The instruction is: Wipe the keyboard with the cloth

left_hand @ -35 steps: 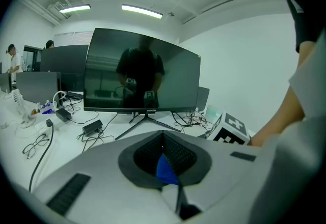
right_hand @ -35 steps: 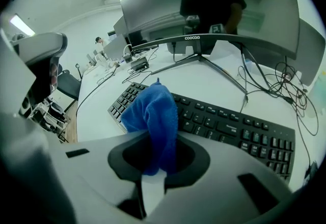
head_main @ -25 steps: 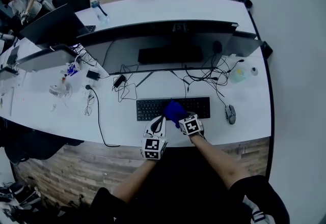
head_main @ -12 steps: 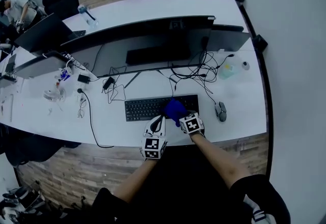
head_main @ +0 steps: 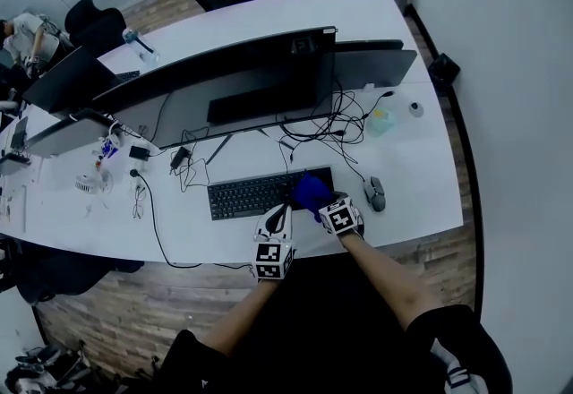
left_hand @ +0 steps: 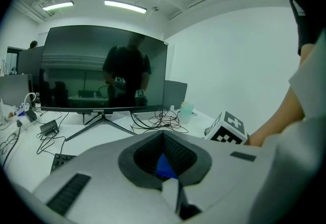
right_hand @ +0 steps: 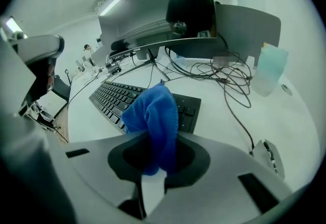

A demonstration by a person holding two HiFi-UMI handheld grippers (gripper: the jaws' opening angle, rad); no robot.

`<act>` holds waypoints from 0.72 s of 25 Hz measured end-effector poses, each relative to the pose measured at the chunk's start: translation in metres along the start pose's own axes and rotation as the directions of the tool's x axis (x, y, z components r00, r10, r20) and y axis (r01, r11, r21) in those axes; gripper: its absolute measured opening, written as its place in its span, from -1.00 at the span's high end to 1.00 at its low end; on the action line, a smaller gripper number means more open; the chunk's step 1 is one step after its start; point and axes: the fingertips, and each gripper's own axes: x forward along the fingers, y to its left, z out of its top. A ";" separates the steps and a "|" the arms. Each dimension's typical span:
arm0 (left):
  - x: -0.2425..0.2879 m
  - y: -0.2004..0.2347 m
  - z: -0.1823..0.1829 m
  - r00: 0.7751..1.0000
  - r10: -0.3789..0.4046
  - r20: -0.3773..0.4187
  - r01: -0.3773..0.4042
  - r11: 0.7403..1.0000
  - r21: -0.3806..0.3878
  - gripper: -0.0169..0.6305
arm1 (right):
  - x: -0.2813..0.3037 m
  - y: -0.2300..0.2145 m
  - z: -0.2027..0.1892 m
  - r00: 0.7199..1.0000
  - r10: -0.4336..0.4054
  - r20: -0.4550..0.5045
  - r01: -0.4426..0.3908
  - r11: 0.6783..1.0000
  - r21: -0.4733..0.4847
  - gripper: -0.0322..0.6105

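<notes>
With my right gripper [right_hand: 153, 164] clamped on the blue cloth [right_hand: 153, 108] over the keyboard's [right_hand: 113, 96] 3 o'clock end and my left gripper [left_hand: 166, 169] closed and empty, I judge the keys toward 9 o'clock unwiped.

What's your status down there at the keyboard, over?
Left tool shut, empty. Right tool shut on cloth, at right end of keyboard. Mouse alongside, nothing blocking.
</notes>
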 end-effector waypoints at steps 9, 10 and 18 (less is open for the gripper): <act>0.012 -0.021 0.011 1.000 -0.018 0.006 0.018 1.000 0.007 0.91 | -0.019 -0.041 -0.018 0.997 -0.073 0.020 0.072 0.997 0.041 0.69; 0.014 -0.023 0.014 1.000 -0.020 0.011 0.020 1.000 0.009 0.91 | -0.022 -0.047 -0.018 0.996 -0.081 0.026 0.080 0.996 0.044 0.68; 0.016 -0.029 0.036 0.998 -0.008 0.063 0.007 1.000 0.015 0.91 | -0.063 -0.061 0.004 0.984 -0.125 0.128 0.118 0.991 0.062 0.69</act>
